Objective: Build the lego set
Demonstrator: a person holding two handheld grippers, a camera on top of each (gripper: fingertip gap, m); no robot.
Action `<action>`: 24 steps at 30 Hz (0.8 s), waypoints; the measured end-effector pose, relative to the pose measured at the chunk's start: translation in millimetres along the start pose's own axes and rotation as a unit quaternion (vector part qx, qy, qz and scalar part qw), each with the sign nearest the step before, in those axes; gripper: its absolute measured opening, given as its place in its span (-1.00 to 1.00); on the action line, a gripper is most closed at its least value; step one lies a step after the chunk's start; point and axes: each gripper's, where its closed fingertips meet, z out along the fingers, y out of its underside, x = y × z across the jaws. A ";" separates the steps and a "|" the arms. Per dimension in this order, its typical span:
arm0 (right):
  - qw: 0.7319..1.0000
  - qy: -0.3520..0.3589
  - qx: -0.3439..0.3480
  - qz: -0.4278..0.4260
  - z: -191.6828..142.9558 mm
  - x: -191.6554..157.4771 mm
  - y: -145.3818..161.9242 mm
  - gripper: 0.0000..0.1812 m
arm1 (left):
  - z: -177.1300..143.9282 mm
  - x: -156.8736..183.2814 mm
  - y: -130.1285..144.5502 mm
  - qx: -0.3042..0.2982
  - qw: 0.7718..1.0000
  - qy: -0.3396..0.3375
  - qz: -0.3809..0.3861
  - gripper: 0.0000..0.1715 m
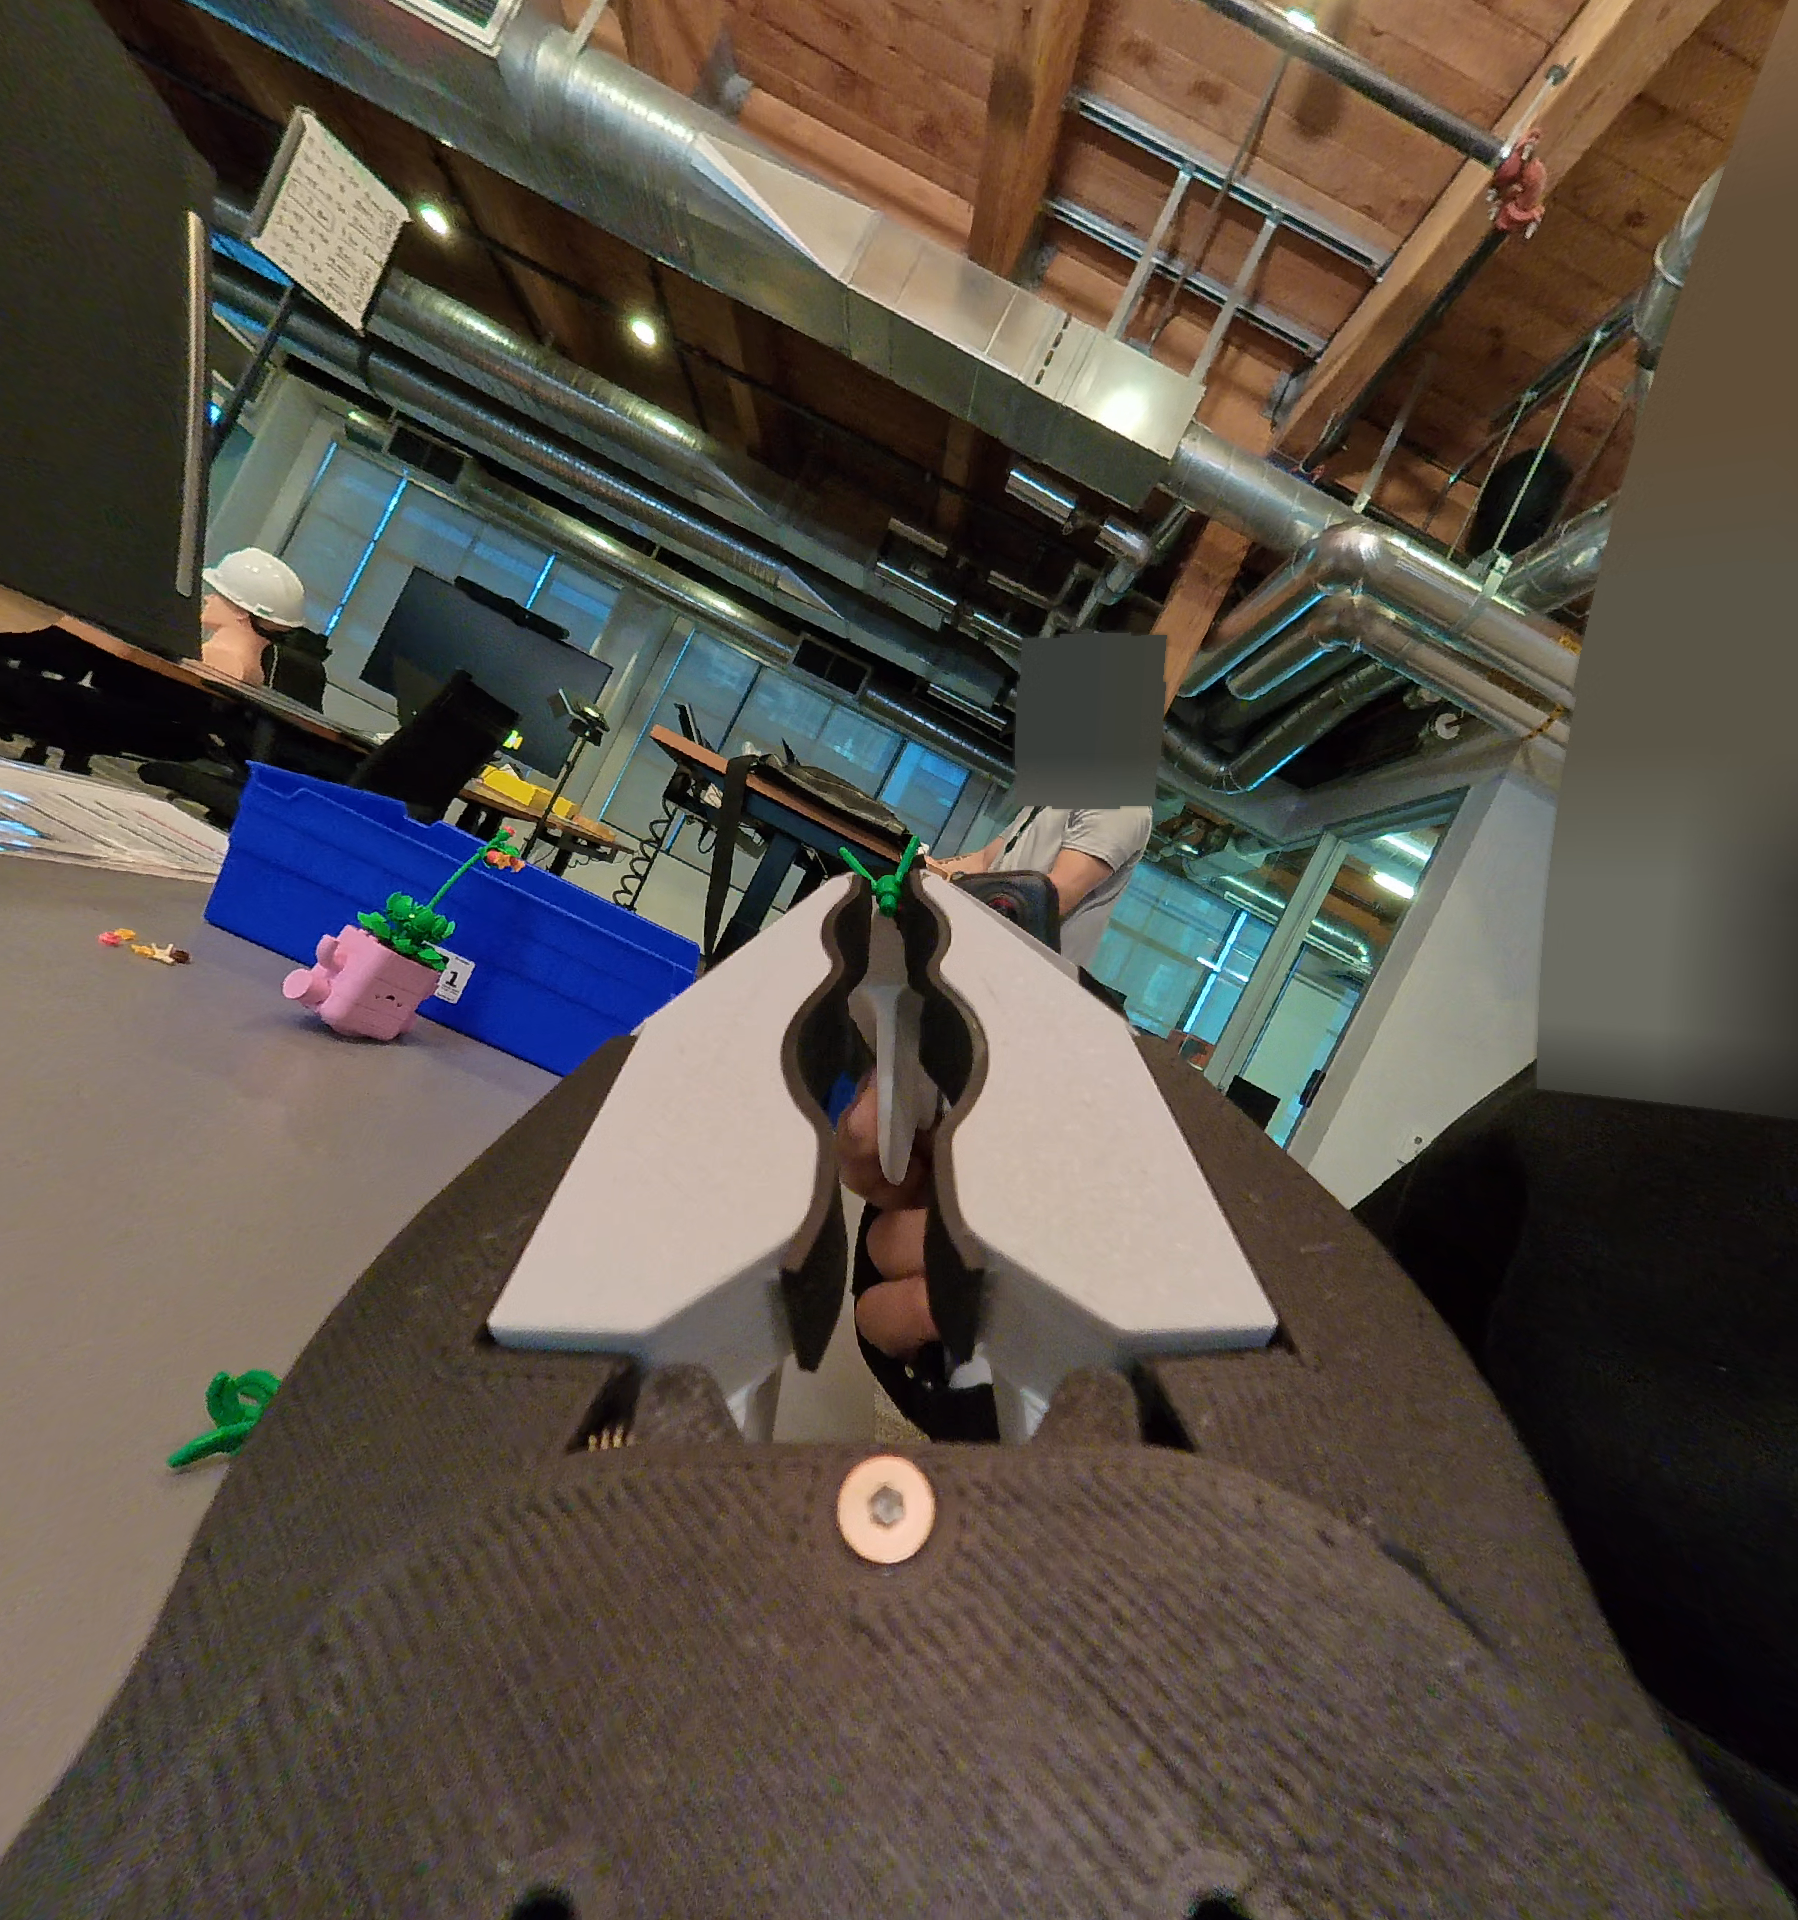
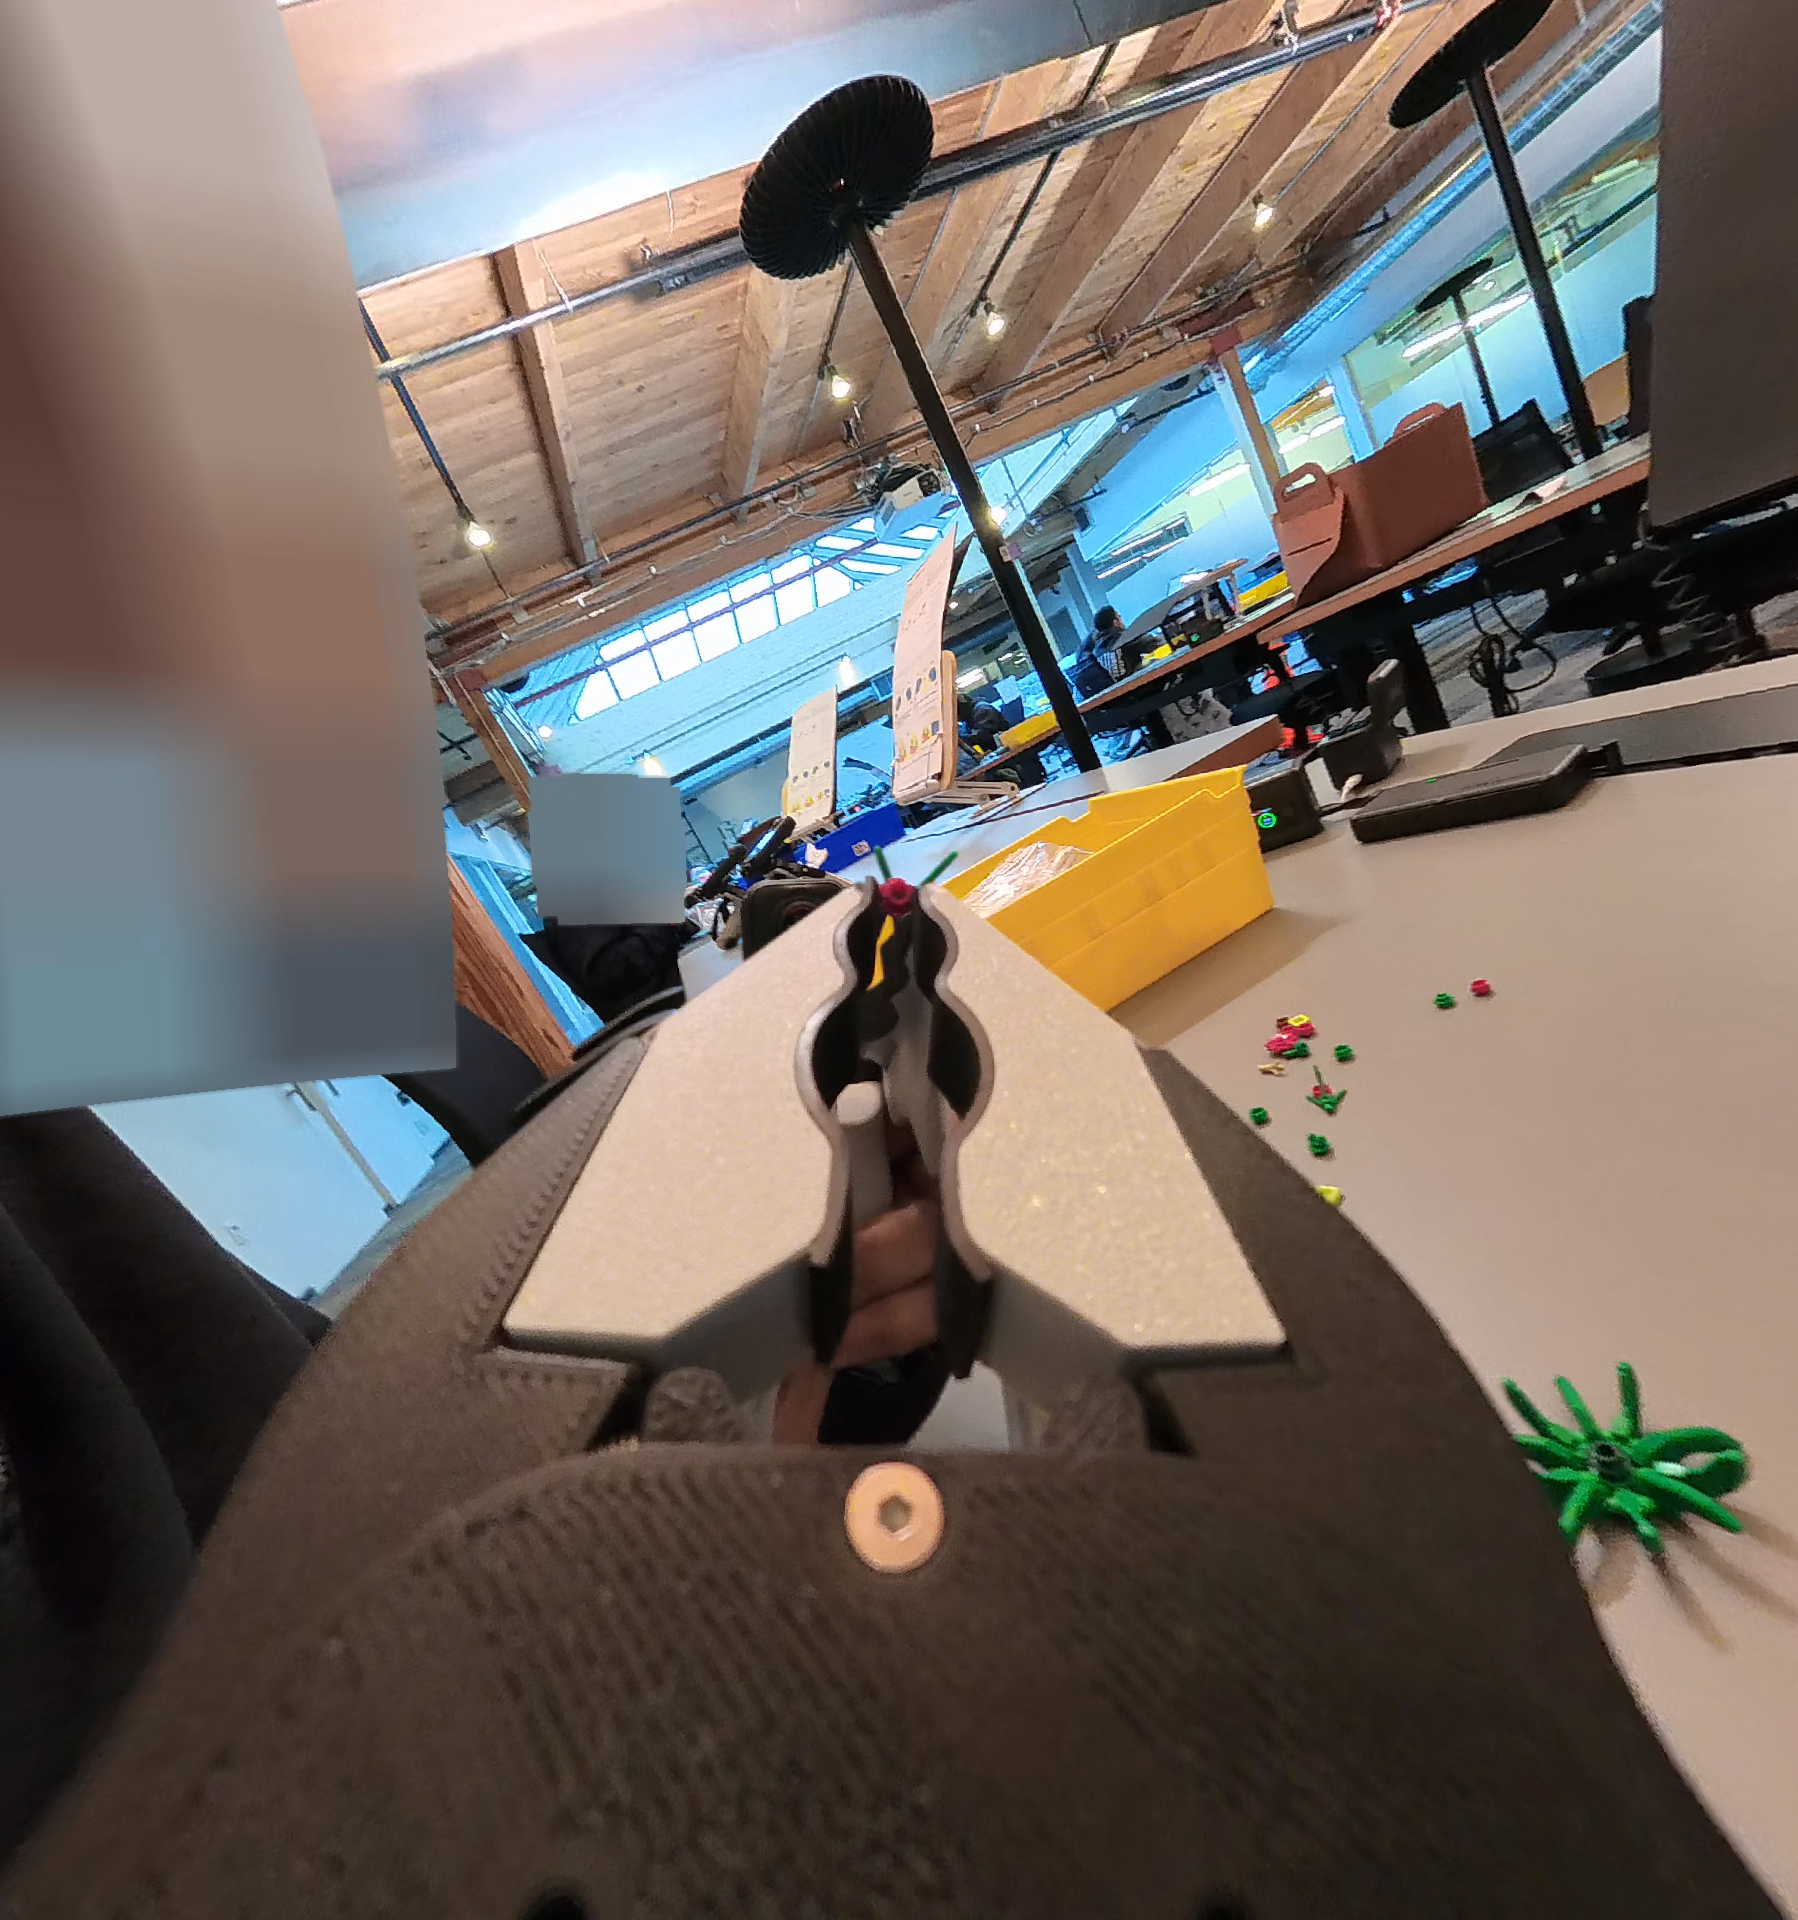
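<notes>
Aloft above a grey worktop [image 1: 95, 1143], the left claw [image 1: 887, 896] pinches a tiny green stem piece [image 1: 882, 881] at its tips, while the right claw [image 2: 896, 900] is closed on a small magenta flower stud [image 2: 896, 894], green prongs showing just behind. Pressing the 2 together off-axis could likely pop either part free, since both grips are marginal. The pink pot model [image 1: 370, 982] lies tilted beside a blue bin [image 1: 521, 966]; a yellow bin [image 2: 1134, 894], loose studs [image 2: 1295, 1039] and a green leaf piece [image 2: 1627, 1465] dot the worktop of an open-plan workshop with timber ceiling [image 1: 1134, 156] and exposed ducts [image 1: 666, 156].
</notes>
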 end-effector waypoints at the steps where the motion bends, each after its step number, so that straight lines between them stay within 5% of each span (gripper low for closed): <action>1: 1.000 -0.002 0.002 0.005 0.1 -0.1 0.1 -0.96 | 0.0 -0.1 -0.1 0.001 1.000 -0.001 0.001 -0.96; 16: 0.994 -0.019 0.048 0.093 1.6 0.5 -7.1 -0.96 | 2.6 -0.9 2.3 0.006 0.999 -0.034 0.027 -0.96; 24: 0.998 -0.004 0.028 0.059 0.4 3.0 -4.9 -0.97 | 2.1 -2.7 2.8 -0.002 0.997 -0.056 0.049 -0.96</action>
